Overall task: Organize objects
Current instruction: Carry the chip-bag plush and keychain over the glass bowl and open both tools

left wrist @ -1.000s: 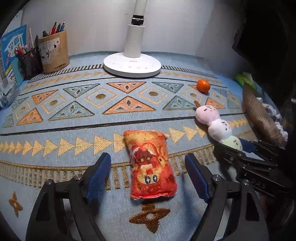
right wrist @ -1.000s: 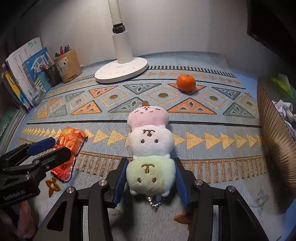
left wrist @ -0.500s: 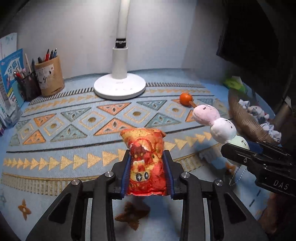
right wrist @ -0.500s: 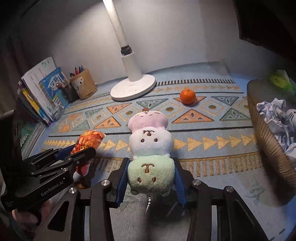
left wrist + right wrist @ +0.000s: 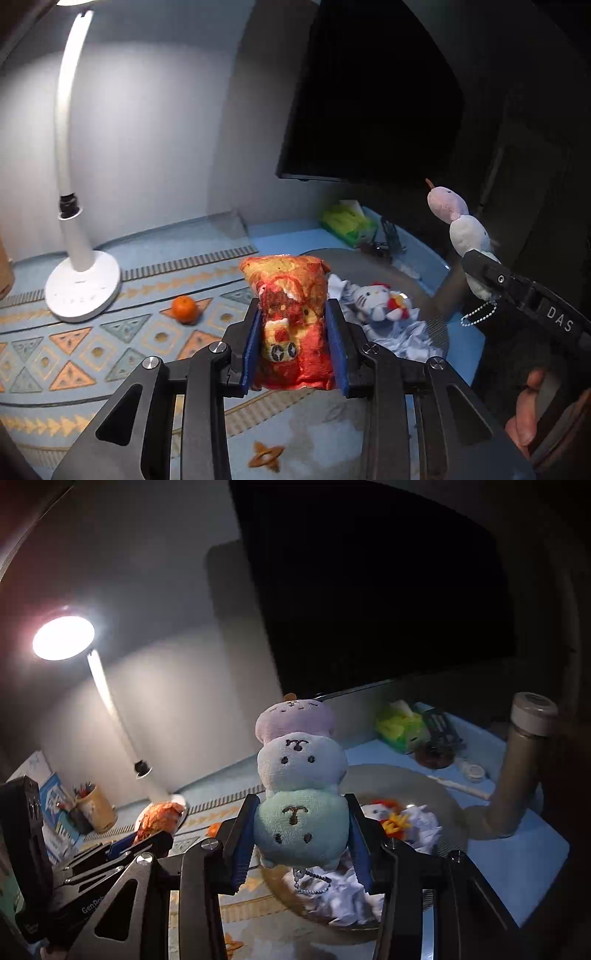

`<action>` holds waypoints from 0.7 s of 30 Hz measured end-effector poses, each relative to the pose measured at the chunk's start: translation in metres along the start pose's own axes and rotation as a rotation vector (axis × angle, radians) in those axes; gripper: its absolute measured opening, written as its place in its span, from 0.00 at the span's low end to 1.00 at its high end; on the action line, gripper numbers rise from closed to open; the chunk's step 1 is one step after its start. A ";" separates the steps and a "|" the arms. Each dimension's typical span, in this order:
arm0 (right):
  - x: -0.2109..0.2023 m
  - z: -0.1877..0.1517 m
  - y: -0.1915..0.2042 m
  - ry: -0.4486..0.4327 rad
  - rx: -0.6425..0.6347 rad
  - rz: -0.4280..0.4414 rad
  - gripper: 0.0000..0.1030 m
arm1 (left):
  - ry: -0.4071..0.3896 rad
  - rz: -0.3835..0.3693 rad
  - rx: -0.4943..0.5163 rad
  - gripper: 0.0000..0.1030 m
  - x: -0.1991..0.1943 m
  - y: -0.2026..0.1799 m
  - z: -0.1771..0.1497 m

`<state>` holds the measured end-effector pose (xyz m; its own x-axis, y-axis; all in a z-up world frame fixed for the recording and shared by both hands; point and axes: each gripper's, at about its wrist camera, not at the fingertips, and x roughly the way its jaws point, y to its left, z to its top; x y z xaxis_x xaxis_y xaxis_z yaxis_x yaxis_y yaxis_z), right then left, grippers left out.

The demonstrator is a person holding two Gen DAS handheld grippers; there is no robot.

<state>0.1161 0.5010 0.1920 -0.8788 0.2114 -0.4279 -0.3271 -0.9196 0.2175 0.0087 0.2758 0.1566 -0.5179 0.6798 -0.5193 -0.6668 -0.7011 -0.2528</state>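
Gripping orange-red snack plush (image 5: 293,332), left gripper (image 5: 295,350) hovered beside basket (image 5: 439,334). Right gripper (image 5: 301,840) clenched pink/white/green 3-ball plush (image 5: 301,786) w/ bead chain, above basket.

1. Right gripper (image 5: 301,843) clamps the dango plush (image 5: 301,794) by its green ball, upright.
2. Basket (image 5: 421,786) of crumpled paper sits below.
3. Left gripper (image 5: 147,836) holds the orange pouch (image 5: 160,818).

both wrist views look forward along their own fingers, raised above the patterned mat (image 5: 110,343), facing the basket (image 5: 417,786) (centre right of each frame); both share the lamp (image 5: 79,254) at left.
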 end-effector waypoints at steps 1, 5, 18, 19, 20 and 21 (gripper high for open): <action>0.002 0.003 -0.009 -0.001 0.017 -0.028 0.43 | 0.001 -0.019 -0.002 0.29 0.007 -0.006 0.003; 0.021 0.006 -0.036 0.044 0.082 -0.064 0.43 | -0.004 -0.053 0.030 0.29 0.033 -0.027 0.012; 0.062 -0.011 -0.058 0.174 0.137 -0.075 0.55 | 0.001 -0.027 0.057 0.85 0.062 -0.030 0.003; 0.061 -0.012 -0.058 0.175 0.142 -0.063 0.55 | 0.000 -0.014 0.053 0.85 0.054 -0.023 0.000; 0.061 -0.013 -0.058 0.174 0.146 -0.048 0.55 | -0.006 0.007 0.047 0.85 0.045 -0.016 -0.002; 0.060 -0.014 -0.054 0.171 0.142 -0.034 0.55 | -0.012 0.029 0.041 0.85 0.036 -0.007 -0.003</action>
<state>0.0860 0.5589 0.1426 -0.7989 0.1710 -0.5767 -0.4117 -0.8544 0.3170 -0.0036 0.3048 0.1367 -0.5438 0.6617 -0.5162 -0.6723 -0.7116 -0.2039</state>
